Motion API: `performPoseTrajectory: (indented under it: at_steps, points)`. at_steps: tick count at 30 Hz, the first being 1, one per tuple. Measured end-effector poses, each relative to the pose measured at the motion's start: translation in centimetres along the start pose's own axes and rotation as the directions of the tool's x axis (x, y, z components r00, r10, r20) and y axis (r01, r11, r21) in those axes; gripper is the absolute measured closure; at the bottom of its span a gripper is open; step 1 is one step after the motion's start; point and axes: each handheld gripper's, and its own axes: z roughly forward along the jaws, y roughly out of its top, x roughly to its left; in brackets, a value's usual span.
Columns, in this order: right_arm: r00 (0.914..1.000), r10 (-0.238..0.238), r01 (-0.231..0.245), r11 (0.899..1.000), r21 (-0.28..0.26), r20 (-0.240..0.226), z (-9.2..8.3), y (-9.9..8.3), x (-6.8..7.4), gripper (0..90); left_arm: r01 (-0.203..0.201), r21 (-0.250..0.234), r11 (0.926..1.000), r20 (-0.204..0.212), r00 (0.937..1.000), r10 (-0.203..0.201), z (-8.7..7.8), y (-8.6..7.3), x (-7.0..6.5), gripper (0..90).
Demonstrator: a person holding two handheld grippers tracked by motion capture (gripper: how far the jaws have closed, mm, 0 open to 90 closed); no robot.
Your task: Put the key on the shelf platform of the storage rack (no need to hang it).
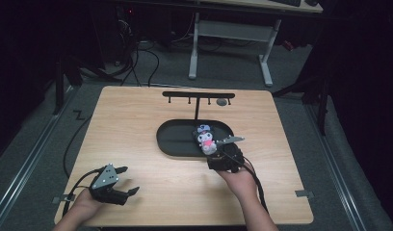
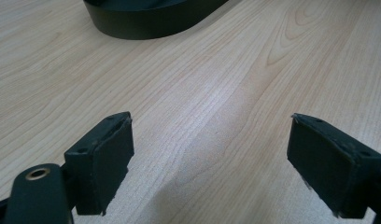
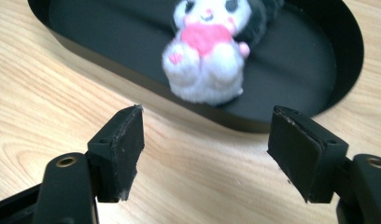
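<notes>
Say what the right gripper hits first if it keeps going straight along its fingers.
Probably the near wall of the black tray, then the plush toy lying just inside it. The right gripper is open and aimed right at the toy; depth is uncertain.

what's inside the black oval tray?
One small white plush toy with a pink front and dark ears lies in the black oval tray, at its near right end. The tray floor under the toy is covered; the rest looks bare.
</notes>
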Motion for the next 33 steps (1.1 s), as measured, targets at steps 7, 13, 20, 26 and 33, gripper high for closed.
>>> performPoseTrajectory:
  at_steps: [7, 13, 20, 26, 33]
  points:
    - [0.9998, -0.005, 0.006, 0.999, -0.053, 0.017, -0.2, -2.8, -0.3, 21.4, 0.002, -0.002, 1.0000, 0.004, 1.0000, -0.002, 0.0, 0.0, 0.0, 15.5]
    - [1.0000, 0.000, -0.001, 0.997, -0.083, -0.007, -0.6, -5.1, -0.2, 19.9, 0.005, -0.003, 1.0000, 0.004, 1.0000, -0.005, 0.0, 0.0, 0.1, 15.6]
    - [0.9996, -0.012, 0.009, 0.992, -0.124, -0.026, -1.2, -7.1, 0.8, 17.6, 0.007, -0.005, 1.0000, 0.004, 1.0000, -0.007, 0.0, 0.0, 0.1, 15.6]
    - [0.9991, -0.035, 0.030, 0.981, -0.191, -0.022, -1.9, -8.8, 1.8, 17.1, 0.005, -0.005, 1.0000, 0.004, 1.0000, -0.005, -0.1, 0.0, 0.1, 15.5]
    - [0.9993, -0.026, 0.016, 0.956, -0.293, -0.029, -3.9, -11.8, 2.1, 16.4, 0.001, -0.008, 1.0000, 0.008, 1.0000, -0.001, -0.1, 0.0, 0.1, 15.5]
